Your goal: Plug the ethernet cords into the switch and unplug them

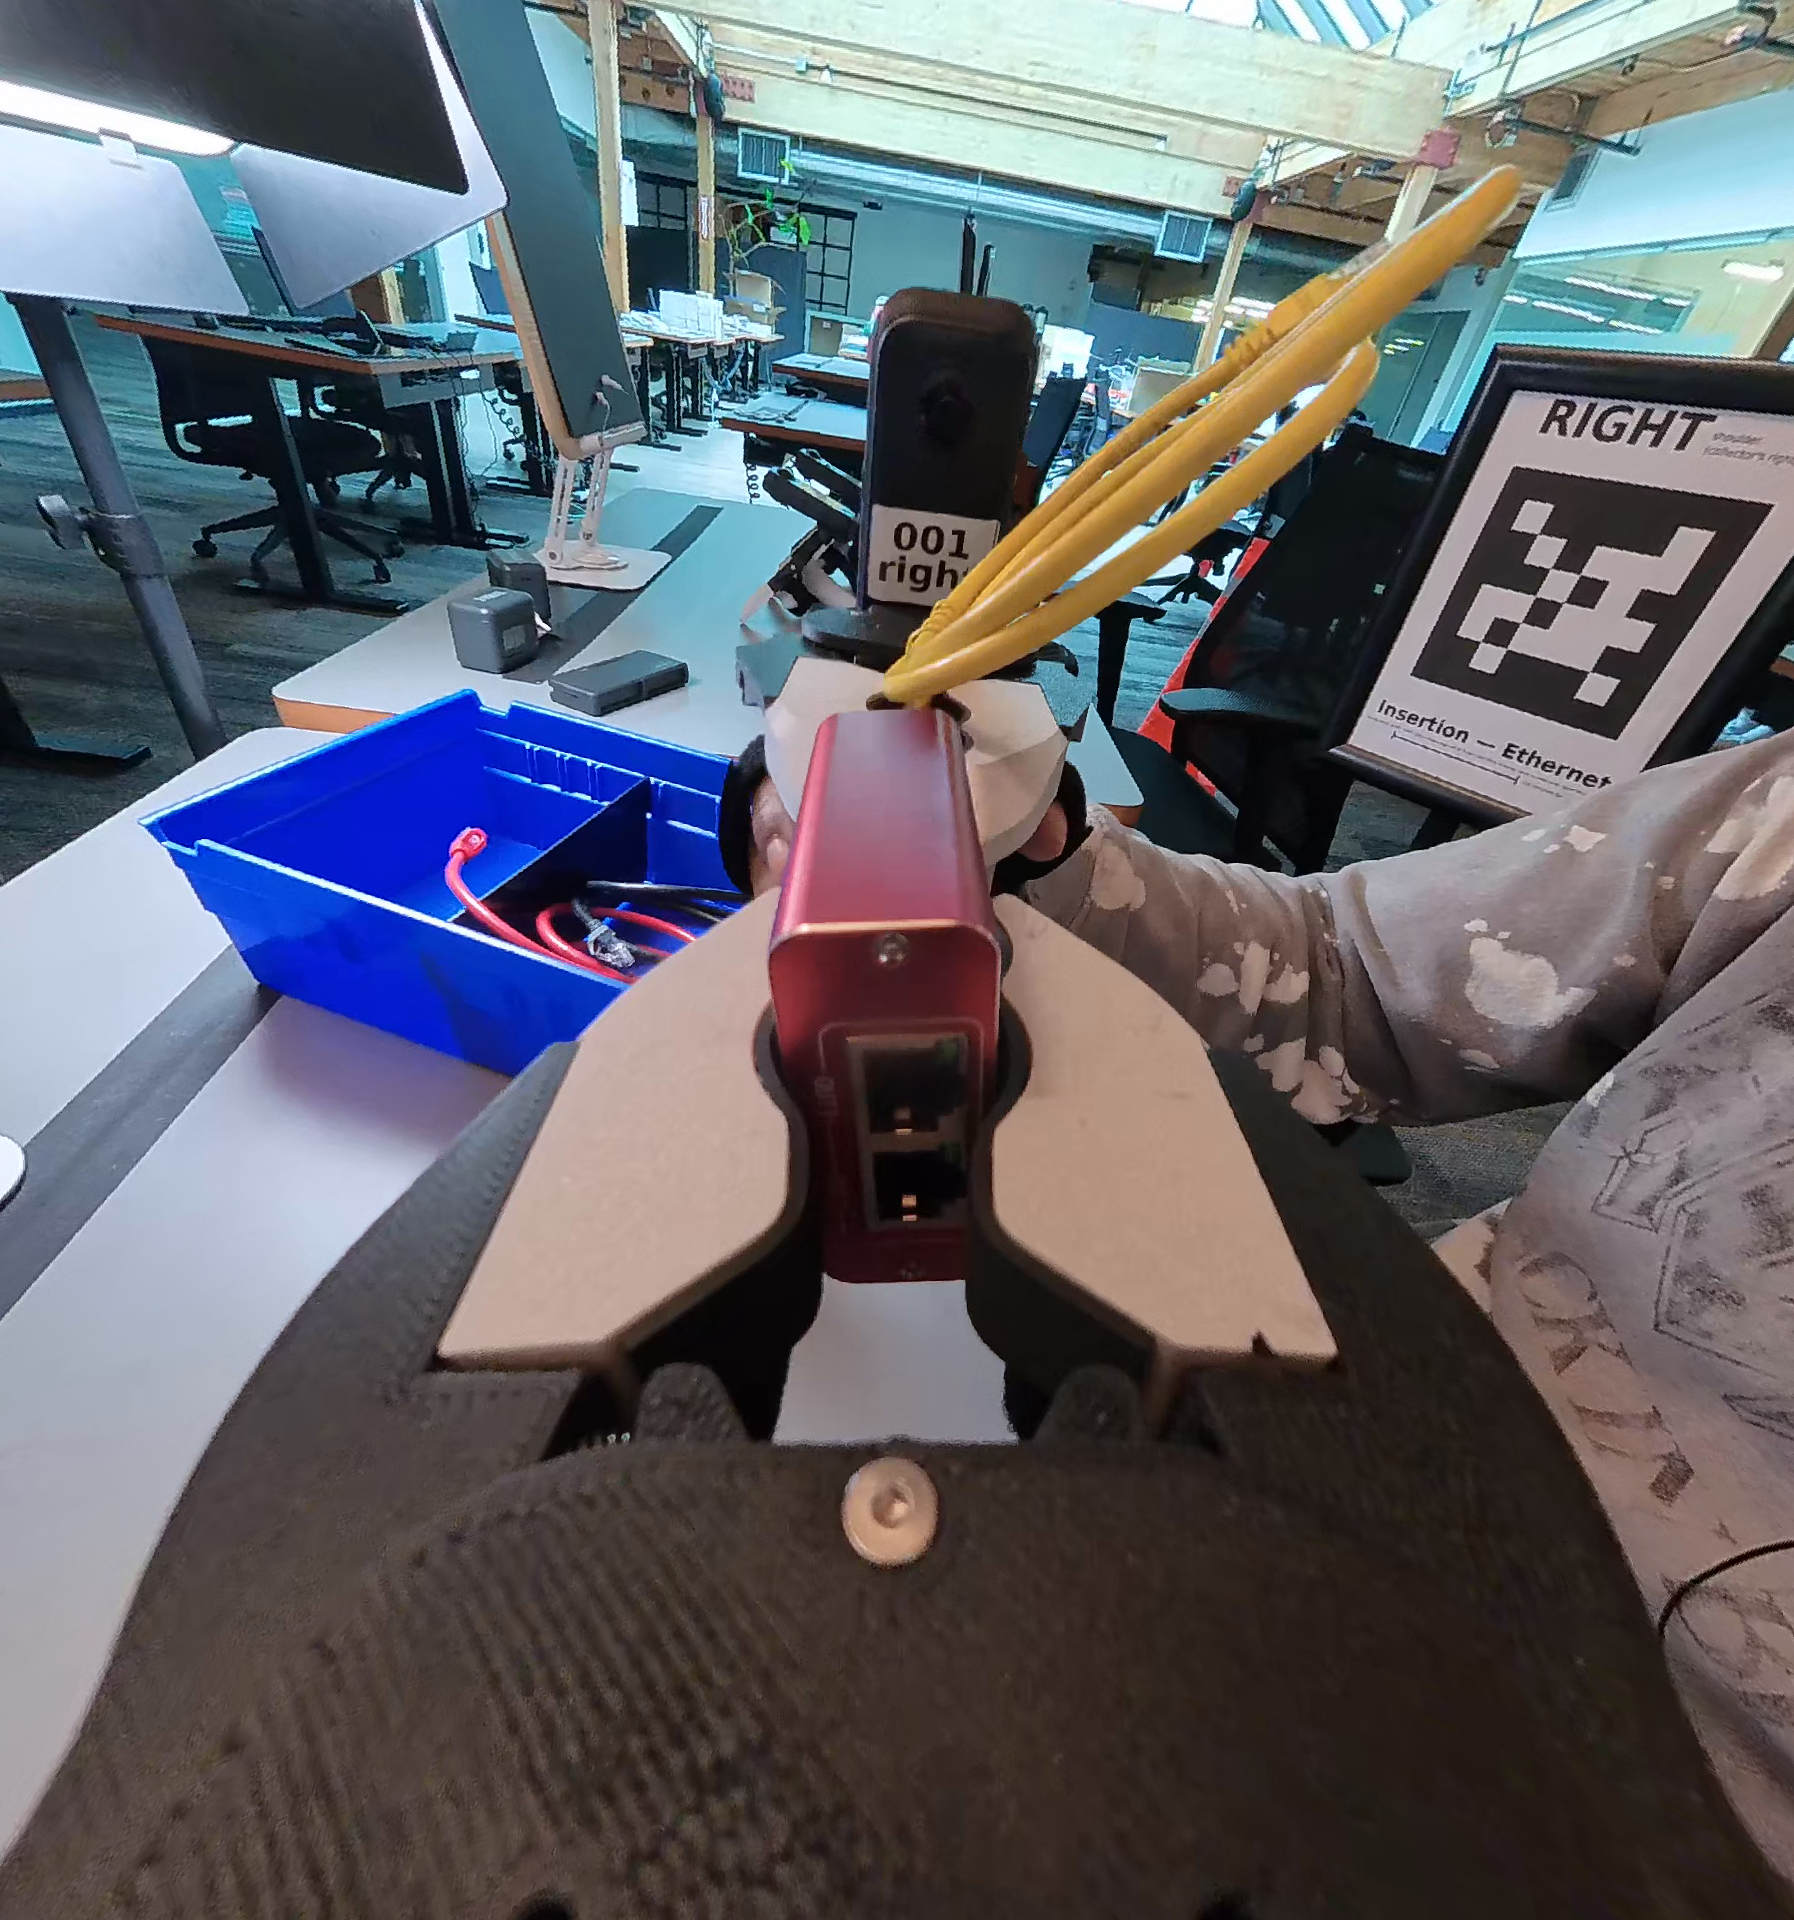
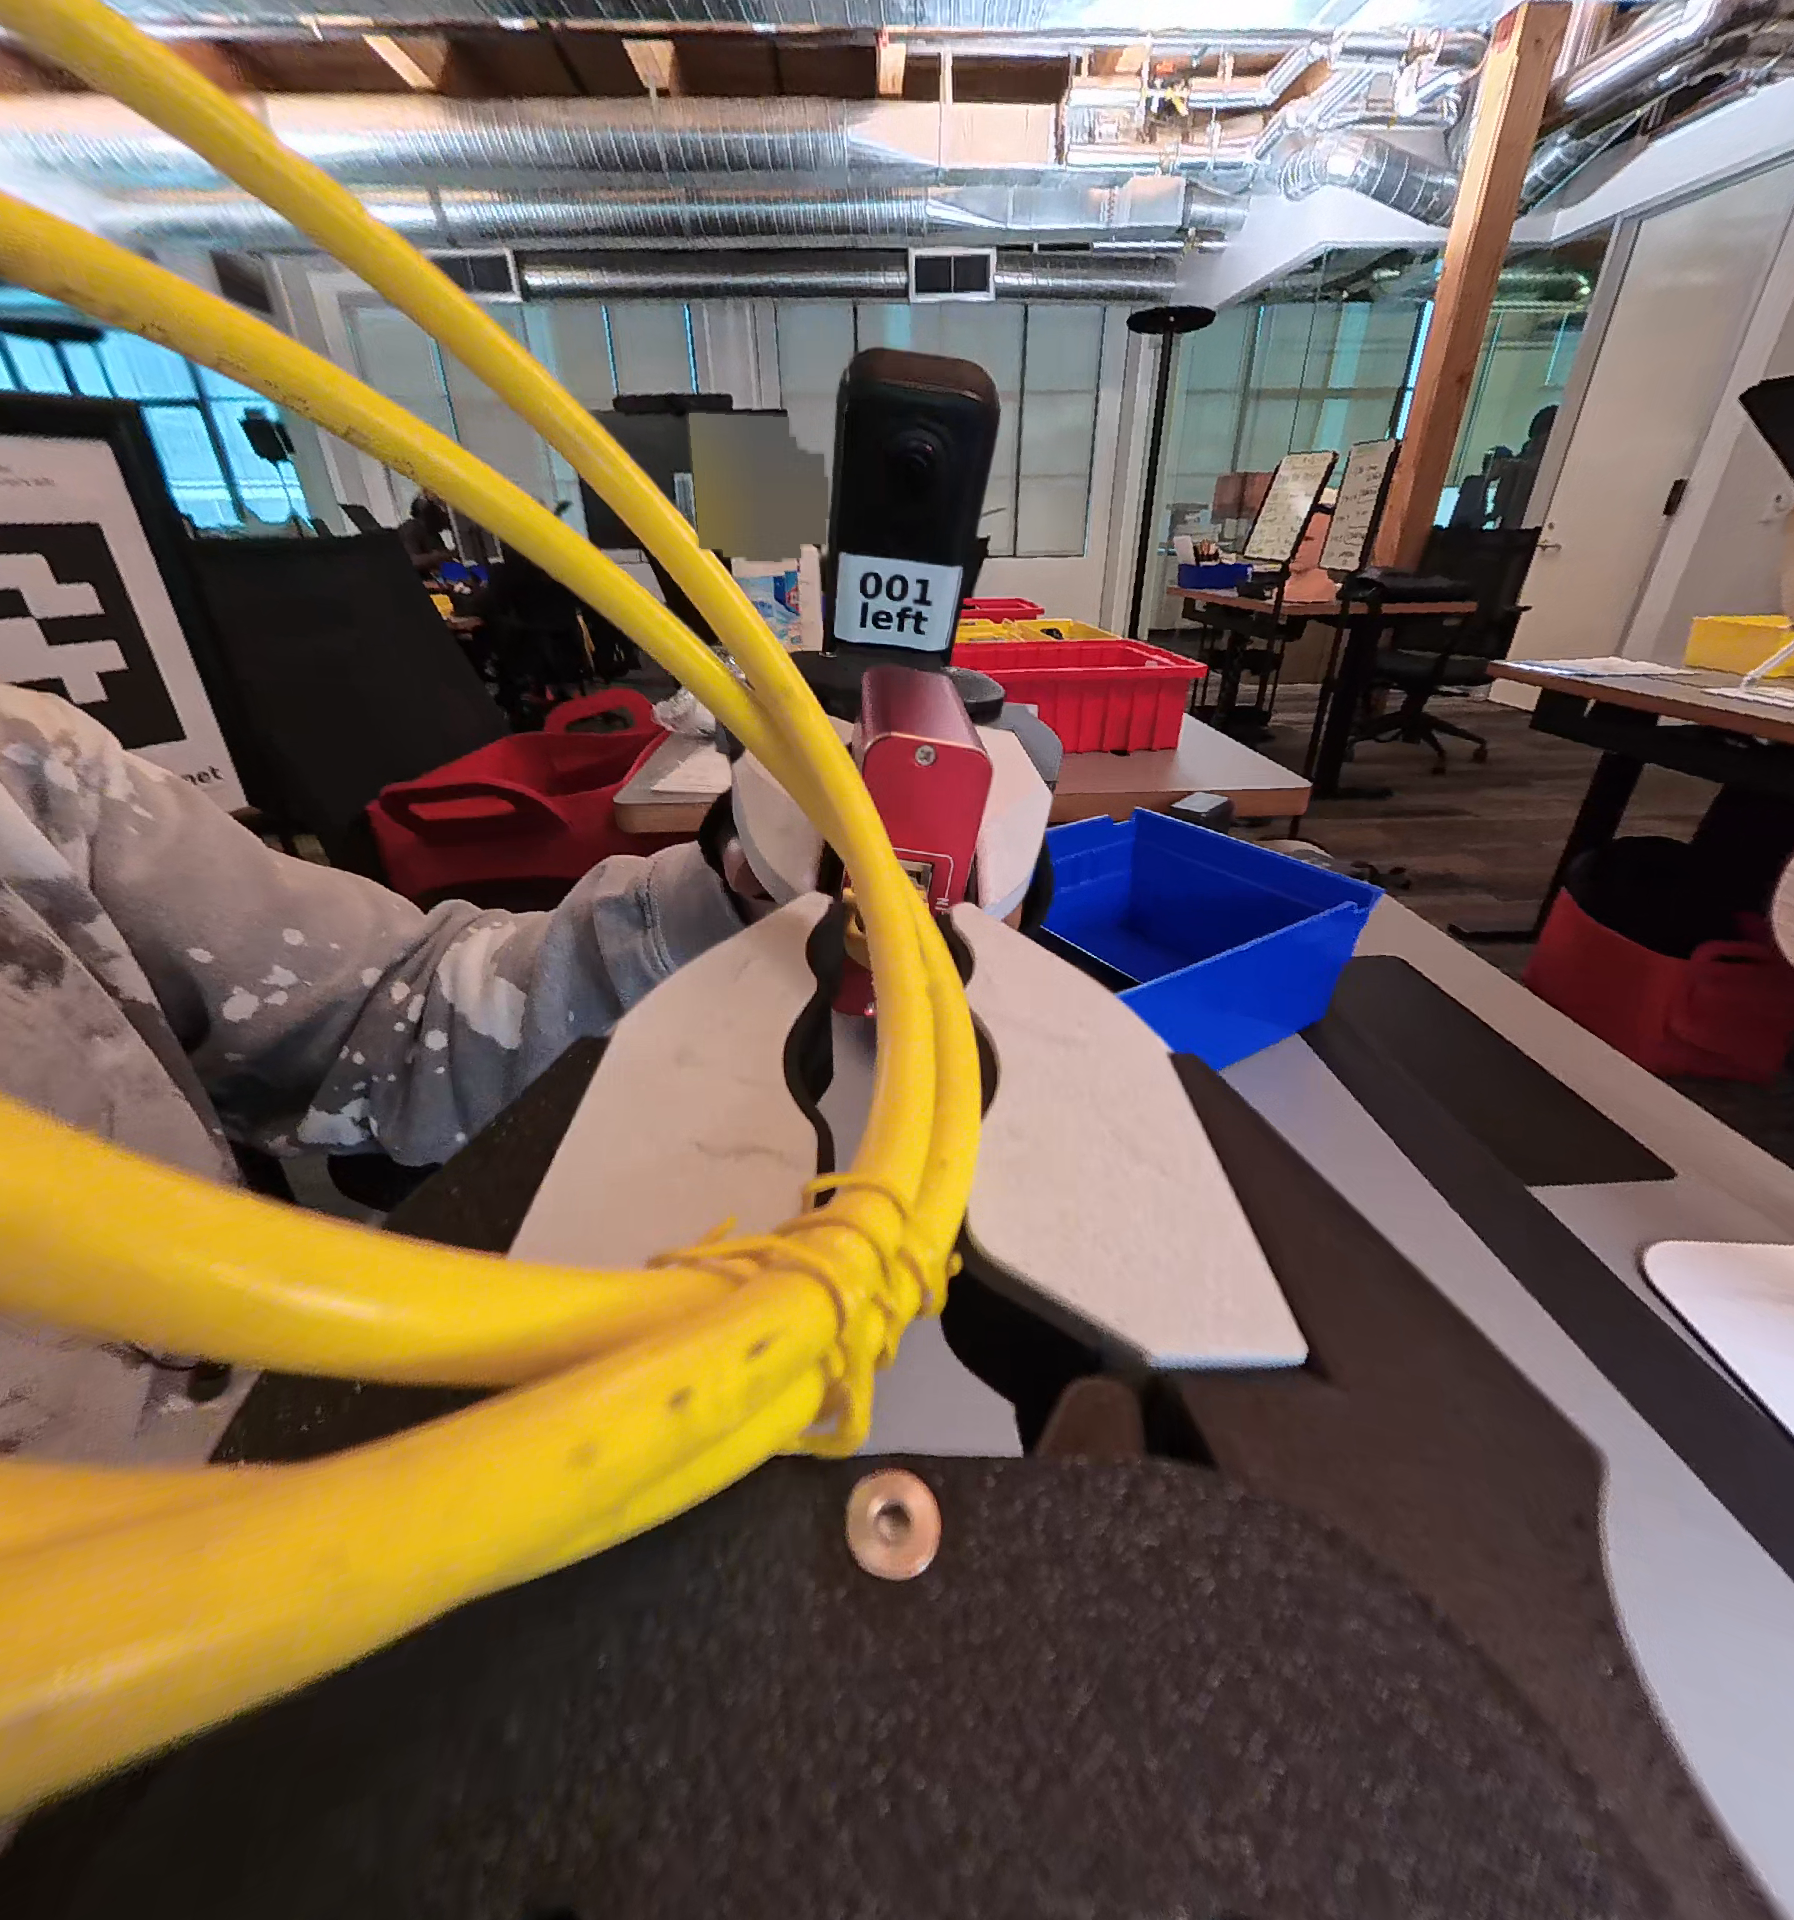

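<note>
Left tongs [image 1: 888,1132] are closed on the red switch [image 1: 877,862], held level so two near ports are exposed. Right tongs [image 2: 888,997] are closed around the bundled yellow cord [image 2: 405,1340], its plug brought against the far face, apparently for insertion. Spare cords are left in the blue bin [image 1: 353,894].

- The switch [image 1: 877,914] is showing a metallic red casing with dark ports.
- The cord [image 2: 373,1382] is looping bright yellow across the right wrist view's left half.
- The bin [image 1: 353,883], centre-left in the left wrist view, is showing glossy blue, holding red and black cables [image 1: 571,925].
- The sleeve [image 1: 1392,956] is showing grey with white splotches.
- The gripper fingers [image 1: 654,1132] are showing pale grey on black.
</note>
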`<state>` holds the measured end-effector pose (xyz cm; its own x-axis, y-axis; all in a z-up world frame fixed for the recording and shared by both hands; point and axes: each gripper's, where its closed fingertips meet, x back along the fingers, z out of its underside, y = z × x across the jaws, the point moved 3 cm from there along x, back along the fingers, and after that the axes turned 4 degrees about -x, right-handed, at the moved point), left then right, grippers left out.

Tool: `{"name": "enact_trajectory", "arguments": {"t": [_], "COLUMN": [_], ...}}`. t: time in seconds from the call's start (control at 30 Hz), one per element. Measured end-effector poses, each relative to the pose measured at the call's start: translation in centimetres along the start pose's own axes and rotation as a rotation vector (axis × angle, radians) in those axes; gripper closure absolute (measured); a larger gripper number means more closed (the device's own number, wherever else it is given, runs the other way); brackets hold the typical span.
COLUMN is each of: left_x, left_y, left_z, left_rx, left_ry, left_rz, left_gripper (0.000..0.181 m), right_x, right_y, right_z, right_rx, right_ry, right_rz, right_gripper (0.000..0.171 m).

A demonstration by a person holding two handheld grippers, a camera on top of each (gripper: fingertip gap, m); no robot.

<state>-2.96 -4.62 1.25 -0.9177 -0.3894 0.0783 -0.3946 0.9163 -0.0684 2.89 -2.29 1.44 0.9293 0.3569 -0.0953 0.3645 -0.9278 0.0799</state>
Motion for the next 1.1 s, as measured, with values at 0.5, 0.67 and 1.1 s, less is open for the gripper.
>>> {"name": "enact_trajectory", "arguments": {"t": [0.5,0.67,1.1], "left_x": [0.7,0.5,4.1], "left_y": [1.0,1.4,1.5], "left_z": [-0.6,-0.8,-4.4], "left_rx": [-0.125,-0.182,-0.187], "left_ry": [0.007,-0.017,-0.286], "left_rz": [-0.199,-0.247,-0.305], "left_gripper": [0.152,0.151,0.150], "right_x": [-0.9,-0.7,4.2], "right_y": [-1.4,-1.8,-4.7], "right_z": [-0.7,-1.0,-2.8], "right_rx": [0.054,0.070,0.113], "right_ry": [0.016,0.001,-0.052], "right_rz": [0.259,0.299,0.506], "right_gripper": [0.156,0.155,0.167]}}
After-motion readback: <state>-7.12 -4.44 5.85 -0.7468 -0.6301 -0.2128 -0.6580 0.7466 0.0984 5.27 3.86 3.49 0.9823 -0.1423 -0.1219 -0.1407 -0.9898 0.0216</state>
